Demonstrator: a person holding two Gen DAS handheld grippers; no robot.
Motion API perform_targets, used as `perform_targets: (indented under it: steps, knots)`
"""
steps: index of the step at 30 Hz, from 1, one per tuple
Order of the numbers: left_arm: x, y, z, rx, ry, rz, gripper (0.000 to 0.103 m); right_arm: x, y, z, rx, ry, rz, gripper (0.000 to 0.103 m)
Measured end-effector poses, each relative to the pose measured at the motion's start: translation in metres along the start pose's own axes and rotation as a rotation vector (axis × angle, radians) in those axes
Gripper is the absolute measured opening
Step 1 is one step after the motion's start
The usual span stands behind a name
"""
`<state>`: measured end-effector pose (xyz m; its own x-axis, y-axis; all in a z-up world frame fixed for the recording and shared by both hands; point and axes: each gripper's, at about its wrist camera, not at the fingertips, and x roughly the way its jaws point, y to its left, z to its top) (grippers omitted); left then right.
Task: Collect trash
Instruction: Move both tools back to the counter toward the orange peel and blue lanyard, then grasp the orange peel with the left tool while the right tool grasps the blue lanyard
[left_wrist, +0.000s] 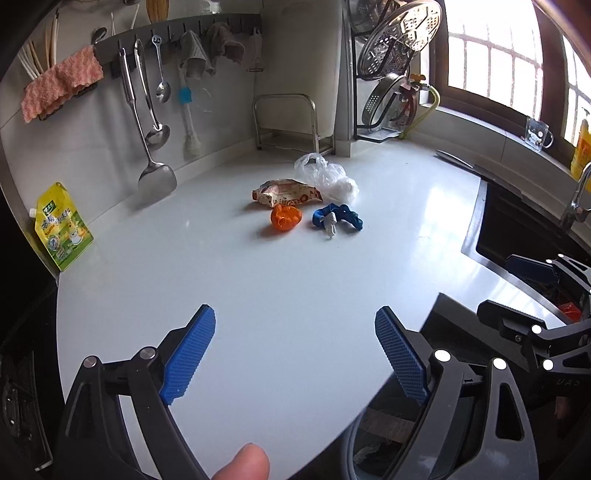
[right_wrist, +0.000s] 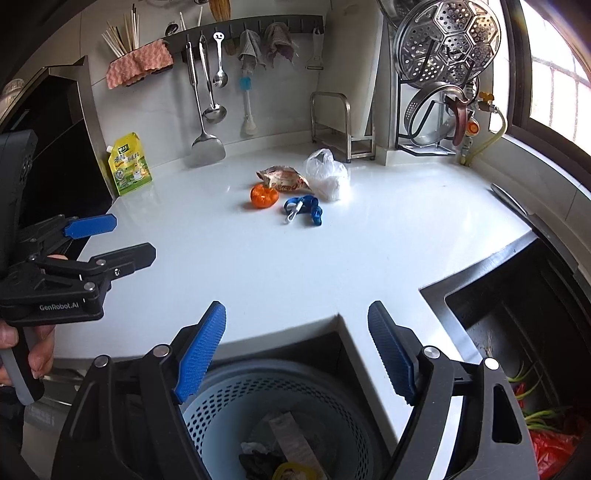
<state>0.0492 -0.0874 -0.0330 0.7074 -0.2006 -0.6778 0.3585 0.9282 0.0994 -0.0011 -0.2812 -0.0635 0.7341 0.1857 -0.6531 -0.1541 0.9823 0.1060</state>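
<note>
Far back on the white counter (left_wrist: 258, 288) lies a small heap of trash: a crumpled snack wrapper (left_wrist: 284, 192) (right_wrist: 284, 179), a clear plastic bag (left_wrist: 325, 177) (right_wrist: 327, 175), an orange crumpled piece (left_wrist: 286, 218) (right_wrist: 264, 195) and a blue strap with a white clip (left_wrist: 338, 218) (right_wrist: 306, 210). My left gripper (left_wrist: 295, 314) (right_wrist: 135, 236) is open and empty over the counter's near edge. My right gripper (right_wrist: 297, 308) (left_wrist: 495, 284) is also open and empty, above a blue perforated trash basket (right_wrist: 221, 406) that holds some scraps.
A dark sink (right_wrist: 517, 314) is set into the counter at the right, with greens and red plastic in it. A yellow pouch (left_wrist: 62, 229) leans at the left wall. Ladles and a spatula (left_wrist: 155, 177) hang behind; a metal rack (left_wrist: 288, 122) and steamer tray (right_wrist: 447, 44) stand in the corner.
</note>
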Motion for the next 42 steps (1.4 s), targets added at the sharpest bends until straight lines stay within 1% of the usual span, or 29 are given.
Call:
perform_targets:
  steps: [5,8,12,17,20,25,26,27,28,30,31,33,36,38,42]
  knots:
    - [0.041,0.011,0.025,0.012,0.006,0.016,0.087,0.034,-0.004,0.031,0.001,0.012,-0.004,0.076]
    - [0.070,0.018,0.040,-0.001,0.020,-0.007,0.089,0.053,-0.006,0.045,0.003,0.020,-0.006,0.076]
    - [0.115,0.022,0.054,-0.006,0.074,-0.033,0.090,0.078,-0.011,0.060,0.004,0.031,-0.007,0.076]
    - [0.161,0.021,0.065,0.014,0.107,0.001,0.090,0.115,-0.020,0.076,0.014,0.058,0.001,0.076]
    - [0.181,0.025,0.069,0.007,0.127,-0.004,0.089,0.132,-0.026,0.082,0.017,0.065,0.007,0.076]
    - [0.210,0.022,0.073,0.031,0.148,0.002,0.088,0.151,-0.036,0.086,0.035,0.073,0.010,0.076]
    - [0.213,0.021,0.074,0.033,0.148,0.001,0.084,0.156,-0.038,0.087,0.039,0.078,0.012,0.076]
    - [0.216,0.021,0.074,0.035,0.150,-0.005,0.075,0.160,-0.038,0.088,0.041,0.083,0.012,0.076]
    - [0.217,0.021,0.076,0.030,0.143,-0.019,0.069,0.165,-0.039,0.088,0.041,0.087,0.012,0.076]
    - [0.218,0.022,0.078,0.024,0.145,-0.044,0.038,0.174,-0.037,0.091,0.037,0.098,0.013,0.076]
    - [0.218,0.022,0.080,0.028,0.147,-0.038,0.032,0.179,-0.036,0.093,0.034,0.102,0.015,0.076]
    - [0.215,0.024,0.080,0.030,0.141,-0.034,0.024,0.187,-0.032,0.096,0.030,0.110,0.018,0.076]
    - [0.208,0.030,0.078,0.020,0.133,-0.048,0.017,0.198,-0.025,0.103,0.026,0.118,0.024,0.076]
    - [0.201,0.037,0.076,-0.001,0.128,-0.054,0.017,0.208,-0.018,0.107,0.015,0.131,0.021,0.076]
    - [0.188,0.046,0.072,-0.007,0.107,-0.053,0.017,0.225,-0.010,0.109,-0.004,0.153,-0.007,0.076]
